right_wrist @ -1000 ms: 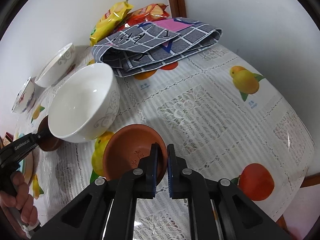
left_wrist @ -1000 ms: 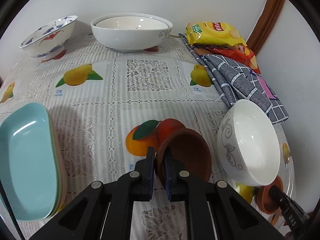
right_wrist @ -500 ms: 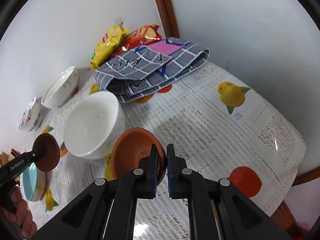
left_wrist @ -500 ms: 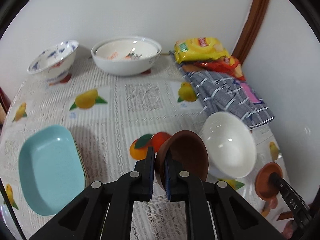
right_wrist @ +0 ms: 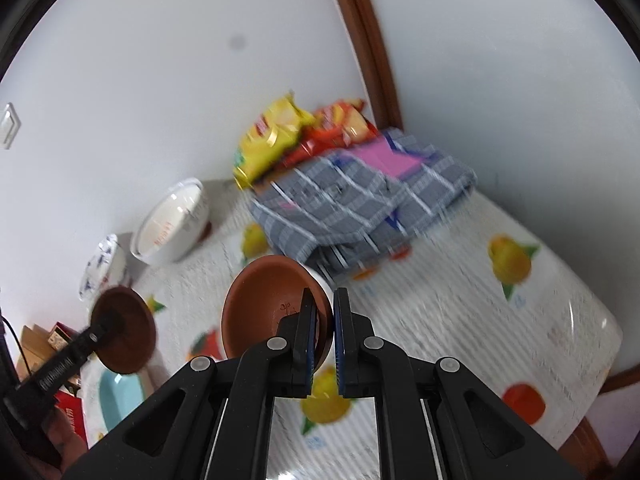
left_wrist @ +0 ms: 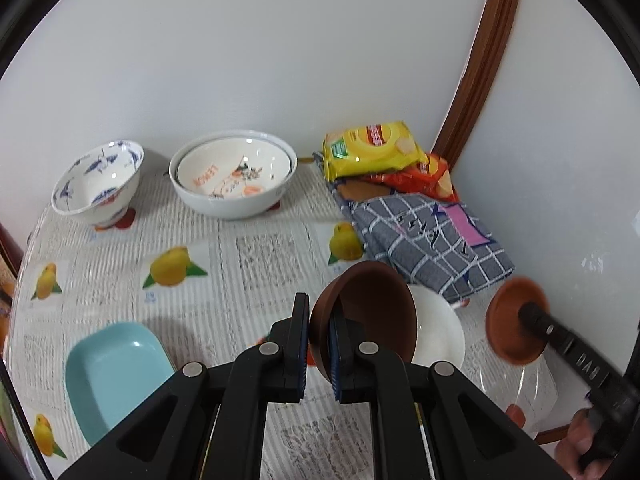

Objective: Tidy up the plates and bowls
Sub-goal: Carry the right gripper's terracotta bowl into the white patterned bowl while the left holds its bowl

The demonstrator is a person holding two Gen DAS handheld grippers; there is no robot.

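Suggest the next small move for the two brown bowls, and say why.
Probably bring the right gripper across and nest its brown bowl in the darker brown bowl held by the left gripper: each is clamped by the rim, clear of the table, and they look alike in size.

Left wrist view, as I see it from my station:

- My left gripper [left_wrist: 318, 342]: fingers clamped on the rim of a dark brown bowl [left_wrist: 372, 312], held clear of the tabletop [left_wrist: 260, 248].
- White bowl [left_wrist: 440, 332], partly hidden behind the brown one.
- My right gripper [left_wrist: 530, 316], at right: closed on a terracotta dish [left_wrist: 508, 328].
- Teal dish [left_wrist: 112, 372], lower left.
- Blue-patterned bowl [left_wrist: 98, 180] and two nested white bowls [left_wrist: 234, 178], by the wall.
- Yellow snack bag [left_wrist: 372, 150], red snack bag [left_wrist: 424, 176], grey checked cloth [left_wrist: 432, 240], far right corner.
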